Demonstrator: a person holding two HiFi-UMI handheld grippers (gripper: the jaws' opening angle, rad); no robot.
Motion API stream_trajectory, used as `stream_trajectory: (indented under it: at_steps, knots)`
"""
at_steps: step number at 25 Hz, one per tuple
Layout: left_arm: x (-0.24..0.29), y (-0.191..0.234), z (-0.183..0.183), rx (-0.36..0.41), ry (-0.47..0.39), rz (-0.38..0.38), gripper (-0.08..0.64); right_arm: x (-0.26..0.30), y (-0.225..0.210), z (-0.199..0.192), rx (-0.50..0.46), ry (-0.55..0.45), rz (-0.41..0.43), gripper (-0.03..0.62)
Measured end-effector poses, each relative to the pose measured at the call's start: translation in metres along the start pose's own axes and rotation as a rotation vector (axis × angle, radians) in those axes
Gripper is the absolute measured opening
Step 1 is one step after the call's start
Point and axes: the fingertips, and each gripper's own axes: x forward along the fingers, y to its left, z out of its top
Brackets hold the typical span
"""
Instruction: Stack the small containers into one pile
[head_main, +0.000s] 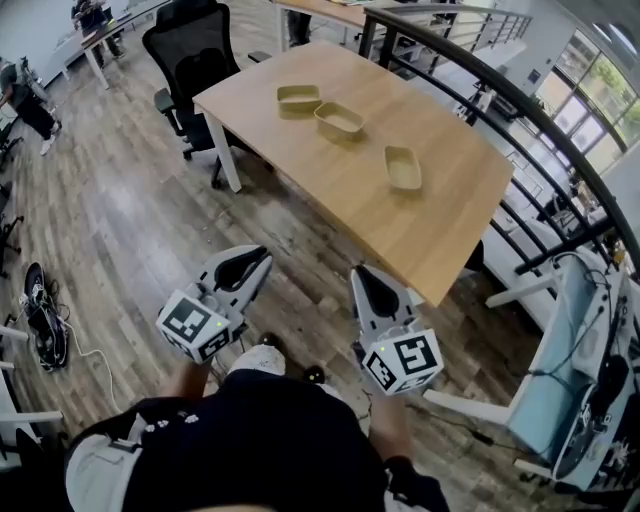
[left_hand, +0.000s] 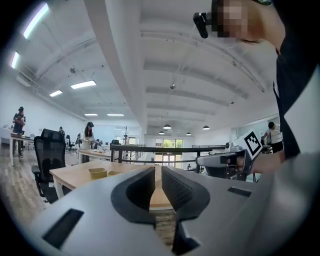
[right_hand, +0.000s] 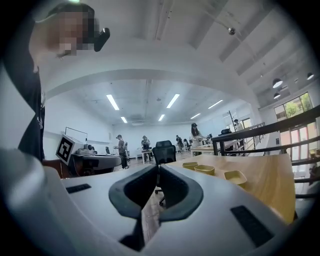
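Note:
Three small tan containers rest apart on the wooden table (head_main: 290, 170): one at the far side (head_main: 298, 97), one close beside it (head_main: 339, 120), and one nearer the right edge (head_main: 403, 167). The right gripper view shows all three (right_hand: 190, 165) (right_hand: 207, 170) (right_hand: 235, 176). In the left gripper view the far container (left_hand: 97, 172) is visible. My left gripper (head_main: 258, 258) and right gripper (head_main: 362, 275) hang over the floor in front of the person's body, short of the table. Both are shut with nothing between the jaws, as their own views show (left_hand: 158, 172) (right_hand: 159, 171).
A black office chair (head_main: 195, 50) stands at the table's far left corner. A dark railing (head_main: 520, 110) runs along the table's right side. A person (head_main: 25, 95) stands far left. Cables and a device (head_main: 45, 320) lie on the wooden floor at left.

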Motion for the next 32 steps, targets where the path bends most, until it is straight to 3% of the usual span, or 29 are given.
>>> stream_trajectory:
  at_steps: [14, 19, 26, 32]
  knots:
    - [0.018, 0.102, 0.011, -0.017, 0.013, -0.077, 0.035, 0.098, -0.006, 0.023, -0.009, -0.011, -0.121, 0.028]
    - [0.027, 0.121, -0.002, -0.032, 0.008, -0.165, 0.036, 0.103, -0.009, 0.015, -0.004, 0.001, -0.214, 0.028]
    - [0.06, 0.117, -0.007, -0.049, 0.012, -0.29, 0.044, 0.082, -0.037, 0.011, 0.02, 0.014, -0.36, 0.028]
    - [0.1, 0.117, 0.0, -0.031, 0.013, -0.355, 0.06, 0.086, -0.074, 0.012, 0.024, -0.008, -0.407, 0.028]
